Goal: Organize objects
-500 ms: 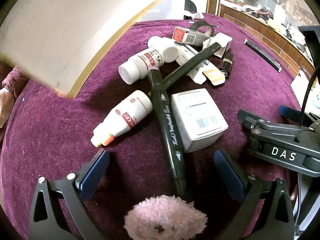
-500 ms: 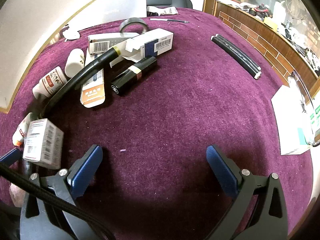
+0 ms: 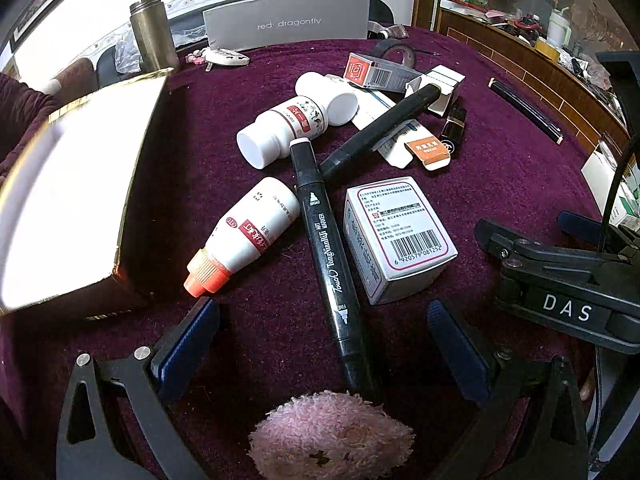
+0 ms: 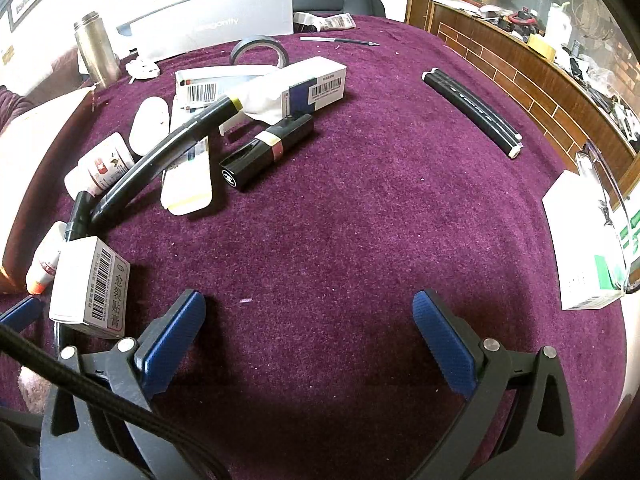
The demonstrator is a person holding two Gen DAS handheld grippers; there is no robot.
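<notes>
A jumble lies on the purple cloth. My left gripper (image 3: 322, 320) is open, low over the near end of a black marker (image 3: 326, 248). To its left lies a white bottle with an orange cap (image 3: 252, 232), to its right a white barcode box (image 3: 400, 236). Further back are two white bottles (image 3: 288, 128), a second marker (image 3: 380, 132), a black lipstick (image 3: 454, 124) and small cartons (image 3: 376, 72). My right gripper (image 4: 308, 300) is open over bare cloth, with the barcode box (image 4: 92, 288) at its left and the lipstick (image 4: 268, 152) ahead.
A large gold-edged box (image 3: 72, 200) stands at the left. A pink fluffy thing (image 3: 332, 432) sits below the left gripper. Behind are a metal flask (image 3: 152, 32), a grey box (image 3: 288, 24) and a tape roll (image 4: 256, 46). At right lie black markers (image 4: 472, 108) and a white-green box (image 4: 588, 240).
The gold-edged box has come down from high at the upper left to rest at the left, uncovering the flask and grey box behind. Both grippers have hardly moved and stay open.
</notes>
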